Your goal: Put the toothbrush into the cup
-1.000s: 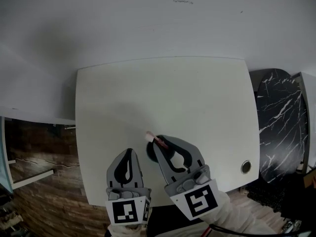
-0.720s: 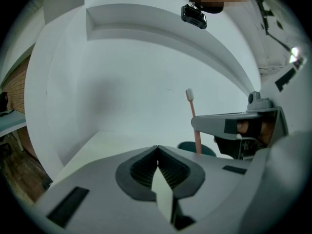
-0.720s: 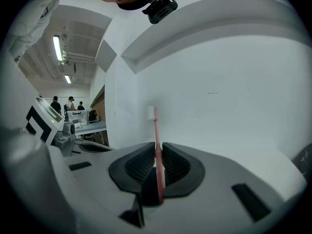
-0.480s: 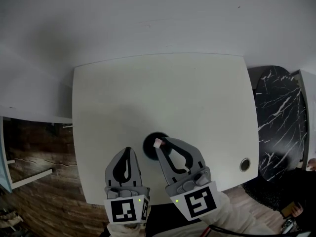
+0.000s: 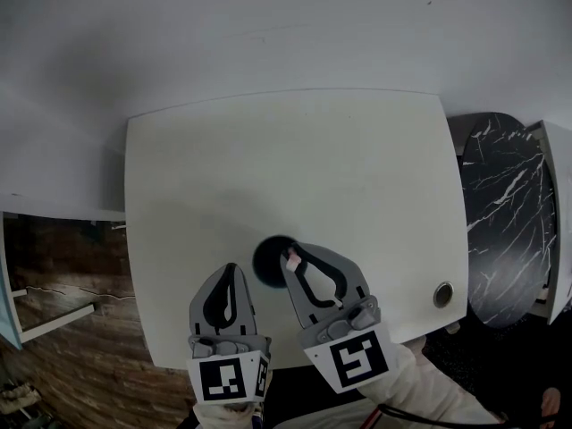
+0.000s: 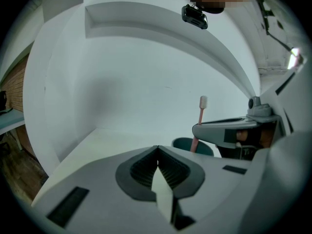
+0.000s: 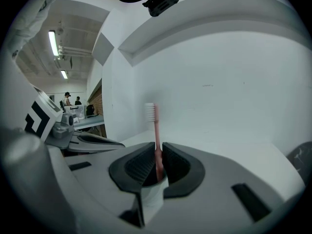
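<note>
A pink toothbrush (image 7: 157, 140) with a white head stands upright between the pads of my right gripper (image 7: 157, 152), which is shut on its handle. In the head view that gripper (image 5: 291, 256) hangs over the right rim of a dark round cup (image 5: 268, 259) near the front of the white table (image 5: 295, 168). From the left gripper view the toothbrush (image 6: 199, 123) runs down to the mouth of the cup (image 6: 183, 144). My left gripper (image 5: 230, 273) sits just left of the cup, its jaws shut with nothing in them (image 6: 157, 162).
A round cable hole (image 5: 442, 294) is set in the table's front right corner. A black marbled surface (image 5: 505, 231) stands to the right and wooden floor (image 5: 54, 329) to the left. A white wall rises behind the table. Several people (image 7: 70, 100) stand far off.
The toothbrush slanted out to the upper left of the right gripper a second ago; now it stands upright over the cup. The left gripper has stayed put.
</note>
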### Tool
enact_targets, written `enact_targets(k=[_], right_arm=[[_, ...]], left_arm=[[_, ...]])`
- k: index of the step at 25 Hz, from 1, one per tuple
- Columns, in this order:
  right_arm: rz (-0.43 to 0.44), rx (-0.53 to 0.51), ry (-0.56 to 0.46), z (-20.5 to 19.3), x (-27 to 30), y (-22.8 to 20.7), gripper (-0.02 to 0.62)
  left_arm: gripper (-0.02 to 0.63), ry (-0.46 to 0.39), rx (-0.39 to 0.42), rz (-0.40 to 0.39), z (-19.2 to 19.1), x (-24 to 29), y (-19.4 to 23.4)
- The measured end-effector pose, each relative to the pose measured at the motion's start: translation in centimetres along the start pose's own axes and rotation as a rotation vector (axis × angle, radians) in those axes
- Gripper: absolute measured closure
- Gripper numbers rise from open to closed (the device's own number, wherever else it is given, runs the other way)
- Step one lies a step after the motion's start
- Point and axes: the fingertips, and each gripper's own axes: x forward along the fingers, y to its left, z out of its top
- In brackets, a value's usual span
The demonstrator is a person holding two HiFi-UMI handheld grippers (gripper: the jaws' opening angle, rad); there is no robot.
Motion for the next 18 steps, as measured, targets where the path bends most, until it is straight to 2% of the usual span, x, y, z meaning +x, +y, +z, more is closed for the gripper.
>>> enact_targets(k=[18], right_arm=[[0.023,-0.089,0.161,-2.5,0.2,0.0,0.545]], left_arm=[[0.595,0.004,-0.008,0.014,-0.2,-0.4,0.0]])
